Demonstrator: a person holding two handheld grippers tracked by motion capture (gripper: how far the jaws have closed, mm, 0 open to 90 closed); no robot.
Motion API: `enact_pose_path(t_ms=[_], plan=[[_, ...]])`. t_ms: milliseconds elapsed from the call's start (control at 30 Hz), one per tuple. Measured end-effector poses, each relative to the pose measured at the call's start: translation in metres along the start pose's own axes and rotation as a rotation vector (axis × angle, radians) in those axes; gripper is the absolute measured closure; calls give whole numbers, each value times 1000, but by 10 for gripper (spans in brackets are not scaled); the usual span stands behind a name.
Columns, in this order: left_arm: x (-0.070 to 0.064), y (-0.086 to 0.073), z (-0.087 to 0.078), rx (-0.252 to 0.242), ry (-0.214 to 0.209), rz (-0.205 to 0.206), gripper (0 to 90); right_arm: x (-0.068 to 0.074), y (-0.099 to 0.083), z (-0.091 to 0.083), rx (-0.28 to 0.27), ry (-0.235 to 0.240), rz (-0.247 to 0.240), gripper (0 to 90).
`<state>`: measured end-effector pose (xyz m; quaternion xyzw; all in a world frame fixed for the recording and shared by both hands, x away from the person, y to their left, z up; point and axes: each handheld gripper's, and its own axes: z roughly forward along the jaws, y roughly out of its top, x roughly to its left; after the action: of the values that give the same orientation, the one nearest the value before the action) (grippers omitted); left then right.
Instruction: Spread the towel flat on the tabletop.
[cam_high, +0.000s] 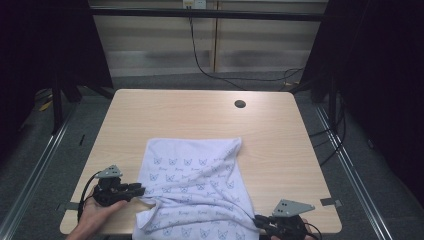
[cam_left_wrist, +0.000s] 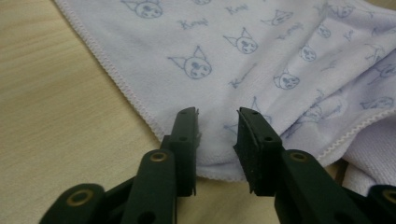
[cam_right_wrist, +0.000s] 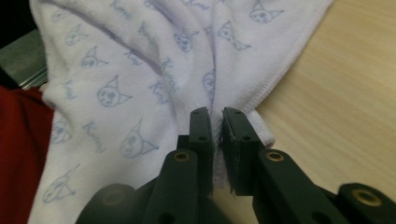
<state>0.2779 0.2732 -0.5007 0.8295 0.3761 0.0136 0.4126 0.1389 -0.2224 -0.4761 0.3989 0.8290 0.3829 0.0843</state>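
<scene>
1. A white towel printed with small blue faces lies rumpled on the near half of the table, its near end hanging over the front edge.
2. The left gripper is spread, with the towel's left hem between its jaws.
3. The right gripper is pinching a fold at the towel's right near corner.
4. The far half of the table is bare wood.

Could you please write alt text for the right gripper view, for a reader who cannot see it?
The right gripper has its two black jaws pinched on a bunched fold of the white towel, printed with small blue cat faces. The pale wooden table shows beside it.
</scene>
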Motion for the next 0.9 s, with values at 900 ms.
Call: enact_pose_path(t_ms=[900], plan=[[39,52,47,-62,91,-5,690,-113,89,105,-40,-172,20,734]])
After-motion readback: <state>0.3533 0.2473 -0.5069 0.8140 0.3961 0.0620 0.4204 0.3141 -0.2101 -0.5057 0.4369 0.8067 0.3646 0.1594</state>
